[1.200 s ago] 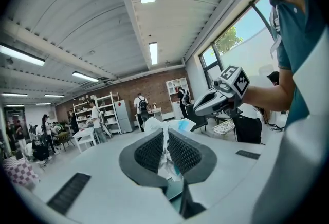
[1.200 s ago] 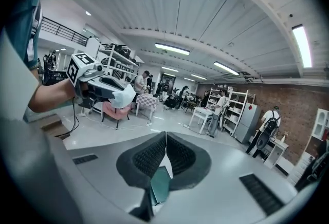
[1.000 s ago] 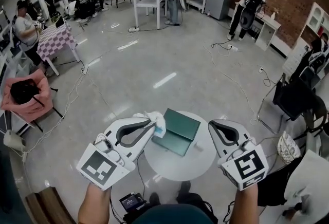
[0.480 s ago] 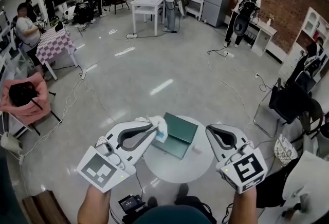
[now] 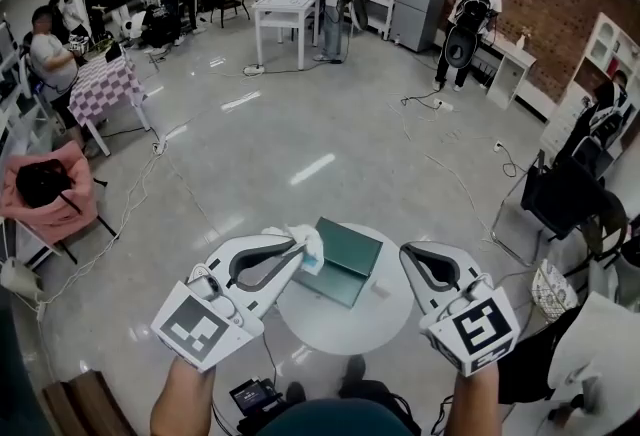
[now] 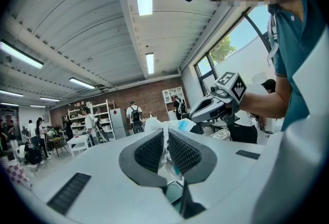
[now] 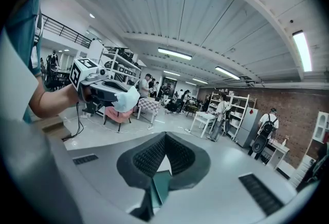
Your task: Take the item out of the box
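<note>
An open dark-green box [image 5: 350,257] lies on a small round white table [image 5: 385,319]. My left gripper [image 5: 298,246] hovers over the table's left edge, beside the box, shut on a crumpled white and pale-blue wrapped item [image 5: 311,246]. In the left gripper view that item [image 6: 181,126] sticks out between the pads. My right gripper [image 5: 405,251] hangs at the table's right edge, shut with nothing in it; its pads meet in the right gripper view [image 7: 164,136]. There the box [image 7: 163,185] shows below the jaws, and the held item [image 7: 127,99] at the left.
Cables trail across the glossy floor around the table. A pink-draped chair [image 5: 50,192] stands at the left and a black chair [image 5: 570,192] at the right. A small device [image 5: 255,392] lies on the floor near my feet. People, white tables and shelves fill the far end.
Both grippers have shifted only slightly over the table. The left keeps its hold on the wrapped item and the right stays shut. The head view has tilted a little.
</note>
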`<state>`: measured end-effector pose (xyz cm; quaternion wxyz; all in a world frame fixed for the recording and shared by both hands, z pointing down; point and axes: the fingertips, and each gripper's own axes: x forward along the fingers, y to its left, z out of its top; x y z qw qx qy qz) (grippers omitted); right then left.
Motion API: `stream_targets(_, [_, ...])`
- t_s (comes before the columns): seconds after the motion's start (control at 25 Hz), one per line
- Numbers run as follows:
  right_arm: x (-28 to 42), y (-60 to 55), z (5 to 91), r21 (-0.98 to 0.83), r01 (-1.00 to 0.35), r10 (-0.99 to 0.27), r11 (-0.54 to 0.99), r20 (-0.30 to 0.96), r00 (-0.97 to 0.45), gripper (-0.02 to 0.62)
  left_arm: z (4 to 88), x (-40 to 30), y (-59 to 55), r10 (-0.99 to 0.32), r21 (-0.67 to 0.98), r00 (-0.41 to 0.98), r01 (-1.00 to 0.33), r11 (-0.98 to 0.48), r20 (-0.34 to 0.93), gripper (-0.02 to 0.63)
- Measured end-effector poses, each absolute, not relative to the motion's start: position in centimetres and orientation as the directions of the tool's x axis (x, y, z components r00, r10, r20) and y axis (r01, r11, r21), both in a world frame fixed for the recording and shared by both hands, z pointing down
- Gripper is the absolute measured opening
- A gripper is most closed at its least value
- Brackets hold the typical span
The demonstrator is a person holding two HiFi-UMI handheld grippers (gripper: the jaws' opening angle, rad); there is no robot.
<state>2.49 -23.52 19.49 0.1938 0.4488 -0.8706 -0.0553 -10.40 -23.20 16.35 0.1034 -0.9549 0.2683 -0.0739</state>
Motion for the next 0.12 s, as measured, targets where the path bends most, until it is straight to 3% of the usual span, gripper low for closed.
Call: stream_targets(0.12, [4.0, -23.5, 19.8, 0.268, -0.762, -0.804, 0.589, 0.292, -0.518, 0.038, 16.6, -8.9, -23.2, -0.526, -0.241, 0.846, -0.494, -0.836, 0.090, 0.043])
